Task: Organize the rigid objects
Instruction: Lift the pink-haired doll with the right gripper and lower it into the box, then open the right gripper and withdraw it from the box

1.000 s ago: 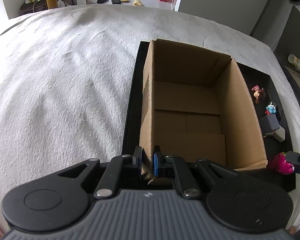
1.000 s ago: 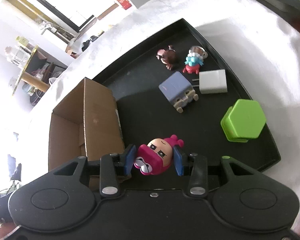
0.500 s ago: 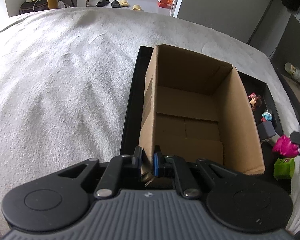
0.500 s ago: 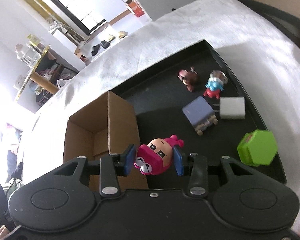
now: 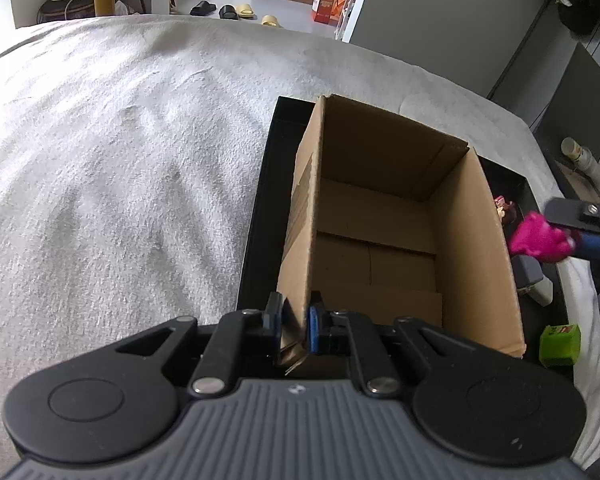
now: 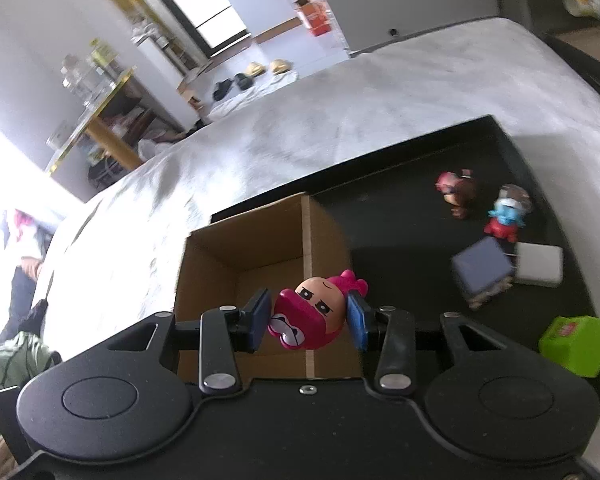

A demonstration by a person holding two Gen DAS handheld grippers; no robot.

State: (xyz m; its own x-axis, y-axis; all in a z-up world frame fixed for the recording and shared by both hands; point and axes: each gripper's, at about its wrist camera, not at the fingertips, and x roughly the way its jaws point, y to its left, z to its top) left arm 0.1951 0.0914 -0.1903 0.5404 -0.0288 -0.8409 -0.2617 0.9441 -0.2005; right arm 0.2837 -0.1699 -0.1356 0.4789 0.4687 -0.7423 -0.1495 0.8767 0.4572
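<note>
Two grippers, both busy. The left gripper (image 5: pixel 294 326) has its fingers clamped on the near-left corner of the cardboard box (image 5: pixel 384 240), one pad inside the wall and one outside. The box sits open-topped and empty at the left end of a black tray (image 6: pixel 400 184), which lies on a bed with a white fuzzy blanket (image 5: pixel 120 168).

The right gripper (image 6: pixel 310 322) has its fingers closed on a pink figurine (image 6: pixel 314 318) with a frowning face, held in the air roughly over the box's right wall, above the rim.

On the tray floor, out toward 2 o'clock in the right wrist view: a brown figurine (image 6: pixel 458 192), a blue and red figurine (image 6: pixel 508 216) just beside it, then a grey-blue block (image 6: pixel 482 268) touching a white charger (image 6: pixel 540 265). A green hexagonal box (image 6: pixel 574 344) sits at 3 o'clock, near the tray's right edge.

For open room, the box interior is clear all the way down, and the tray strip between the box and the toys is bare. At 9 to 11 o'clock in the left wrist view it's nothing but open blanket.
</note>
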